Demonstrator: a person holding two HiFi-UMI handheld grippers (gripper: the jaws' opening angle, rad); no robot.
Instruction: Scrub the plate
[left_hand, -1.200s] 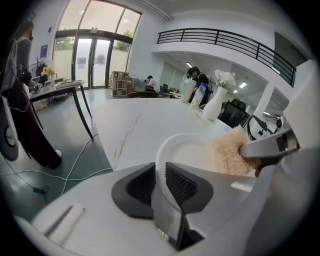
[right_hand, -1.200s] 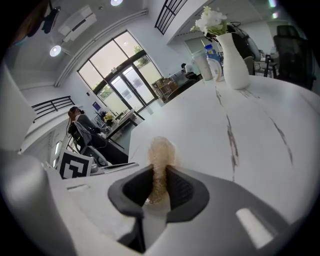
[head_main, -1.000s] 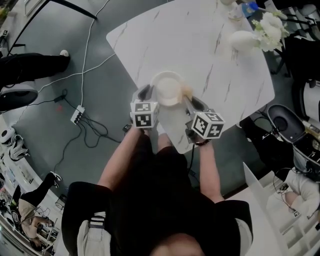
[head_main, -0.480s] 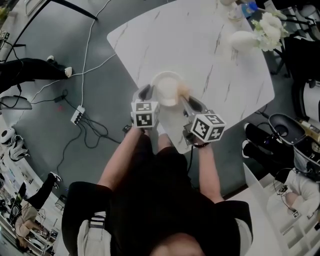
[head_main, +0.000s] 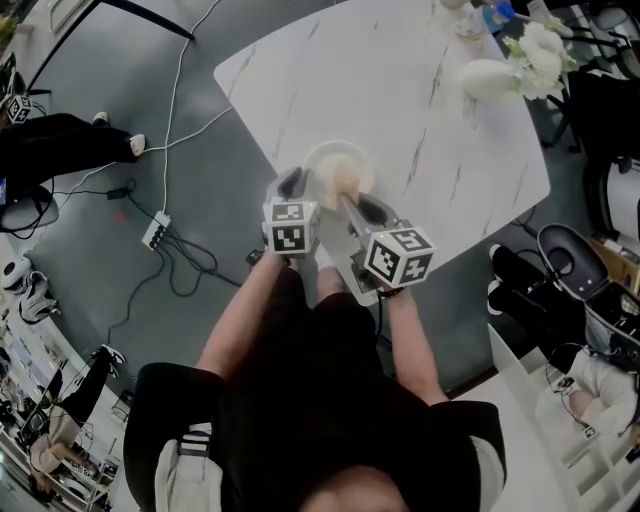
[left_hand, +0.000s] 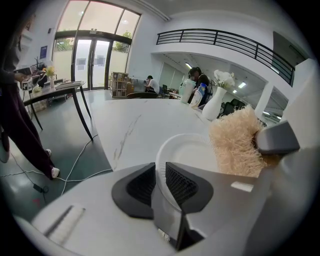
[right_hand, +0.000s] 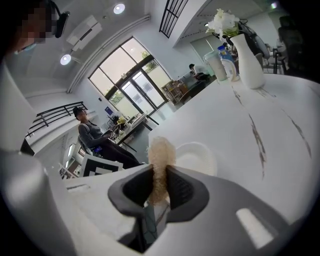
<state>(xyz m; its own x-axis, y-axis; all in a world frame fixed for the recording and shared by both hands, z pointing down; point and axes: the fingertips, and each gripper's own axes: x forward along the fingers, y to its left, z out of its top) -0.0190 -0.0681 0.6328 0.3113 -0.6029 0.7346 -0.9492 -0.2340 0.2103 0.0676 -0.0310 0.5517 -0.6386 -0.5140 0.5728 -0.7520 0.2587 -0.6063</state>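
The plate (head_main: 325, 160) sits by the near edge of the white marbled bench (head_main: 400, 90), close in front of the person. The left claw (head_main: 298, 186) is closed on the plate's near-left rim. In the left gripper view the rim runs straight down between the two ribbed pads, which press on it from either side. The plate looks tipped up a little toward its far side, though I cannot tell for sure whether it rests on the bench or is lifted off it.

The right claw (head_main: 358, 205) comes in from the near right and is clamped on a pale, fuzzy scrubber (head_main: 347, 180). In the right gripper view the tuft is squeezed between the pads and sticks out past the tips. From above, the scrubber lies over the near-right part of the plate's face, and the left gripper view shows it against the plate's right rim, seemingly touching. The two claws are just beside each other, with the plate between them.

A white vase (head_main: 485, 78) with white flowers (head_main: 540, 50) stands well apart at the far right of the bench. On the grey floor to the left lie white and black cables (head_main: 175, 110) and a power strip (head_main: 153, 230).
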